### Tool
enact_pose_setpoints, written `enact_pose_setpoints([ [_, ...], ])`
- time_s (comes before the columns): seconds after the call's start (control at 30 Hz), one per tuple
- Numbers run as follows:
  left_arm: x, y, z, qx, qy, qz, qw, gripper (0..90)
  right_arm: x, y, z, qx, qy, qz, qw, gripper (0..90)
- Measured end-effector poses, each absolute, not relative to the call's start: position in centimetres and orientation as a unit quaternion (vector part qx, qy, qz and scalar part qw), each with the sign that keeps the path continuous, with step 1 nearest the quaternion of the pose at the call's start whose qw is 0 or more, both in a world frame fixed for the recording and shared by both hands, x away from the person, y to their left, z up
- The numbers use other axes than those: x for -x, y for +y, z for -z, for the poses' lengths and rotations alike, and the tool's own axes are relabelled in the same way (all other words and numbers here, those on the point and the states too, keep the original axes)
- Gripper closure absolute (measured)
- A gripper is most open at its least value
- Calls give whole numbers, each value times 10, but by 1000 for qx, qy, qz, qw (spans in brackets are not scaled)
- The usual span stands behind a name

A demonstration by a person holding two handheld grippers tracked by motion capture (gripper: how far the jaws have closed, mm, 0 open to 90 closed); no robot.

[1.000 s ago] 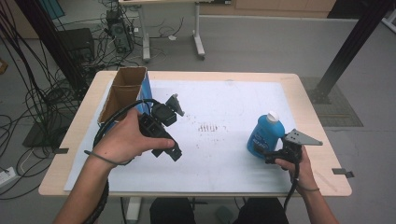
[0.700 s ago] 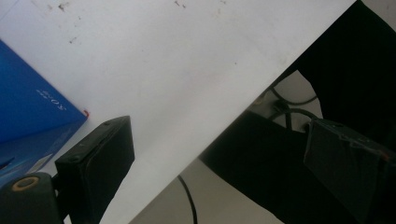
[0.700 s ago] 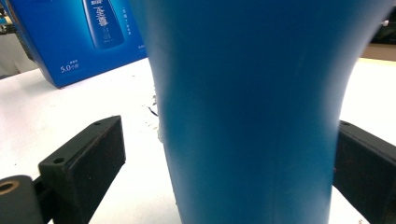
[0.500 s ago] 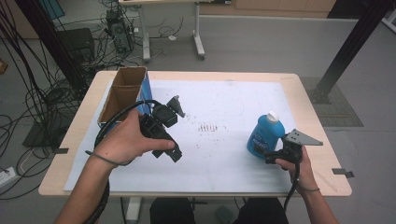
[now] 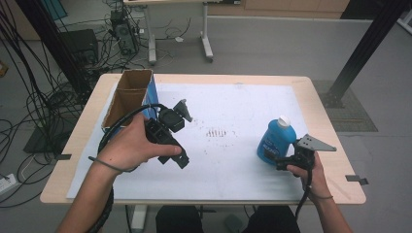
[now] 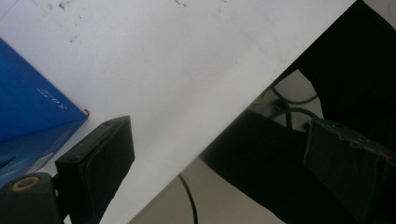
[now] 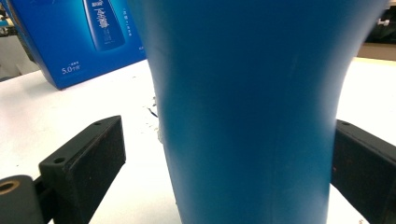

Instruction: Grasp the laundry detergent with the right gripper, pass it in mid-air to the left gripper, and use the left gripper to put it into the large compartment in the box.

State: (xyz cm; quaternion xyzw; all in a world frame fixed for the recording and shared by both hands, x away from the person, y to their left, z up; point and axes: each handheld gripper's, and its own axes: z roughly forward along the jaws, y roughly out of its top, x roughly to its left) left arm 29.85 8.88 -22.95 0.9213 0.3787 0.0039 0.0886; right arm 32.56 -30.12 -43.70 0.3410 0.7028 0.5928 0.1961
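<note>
On the table's right side: upright blue bottle (image 5: 274, 141), base hidden behind right gripper (image 7: 224, 163), jaws spread wide, left one clear of it, right contact unclear. Farther left, left gripper (image 6: 219, 158) wide open, empty, beside blue box (image 5: 127, 97).

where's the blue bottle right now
In the high view the blue bottle stands upright on the white sheet at the table's right side, between the open jaws of the right gripper, far from the open box.
</note>
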Motion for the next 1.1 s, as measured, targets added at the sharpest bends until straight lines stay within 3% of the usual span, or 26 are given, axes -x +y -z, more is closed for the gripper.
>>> enact_pose_setpoints([
  [1.1, -299, 86, 226, -923, 375, -6, 89, 88, -326, -301, 437, -337, 703, -596, 195, 40],
])
